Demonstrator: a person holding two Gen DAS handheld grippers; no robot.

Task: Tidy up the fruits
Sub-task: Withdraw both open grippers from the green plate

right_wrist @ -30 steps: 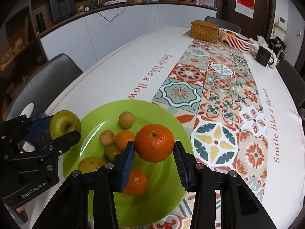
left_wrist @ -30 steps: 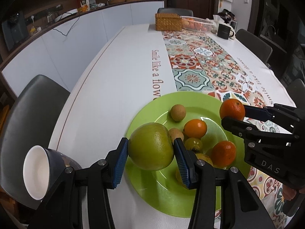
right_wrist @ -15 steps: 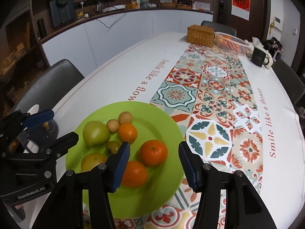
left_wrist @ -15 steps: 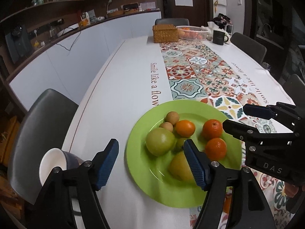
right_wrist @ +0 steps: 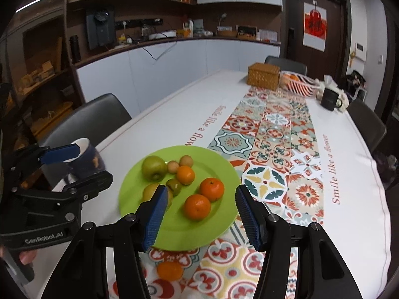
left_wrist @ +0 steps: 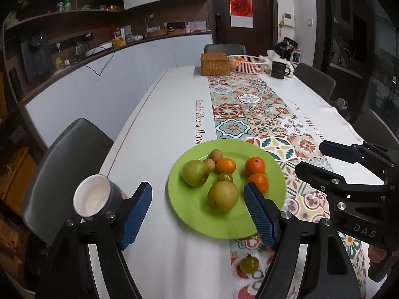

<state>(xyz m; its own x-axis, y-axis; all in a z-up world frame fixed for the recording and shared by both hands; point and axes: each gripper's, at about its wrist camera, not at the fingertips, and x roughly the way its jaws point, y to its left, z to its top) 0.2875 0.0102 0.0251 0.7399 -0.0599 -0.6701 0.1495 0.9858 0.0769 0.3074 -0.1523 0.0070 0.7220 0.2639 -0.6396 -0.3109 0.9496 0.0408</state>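
Fruit now sits on your round green plate: both tongs, left opening and right parted, hold nothing since releasing the green apple and orange mandarin. Strays remain on the surface.

You face a long white desk with grey chairs, white cabinets along the wall, dark shelves above, a brown door behind.
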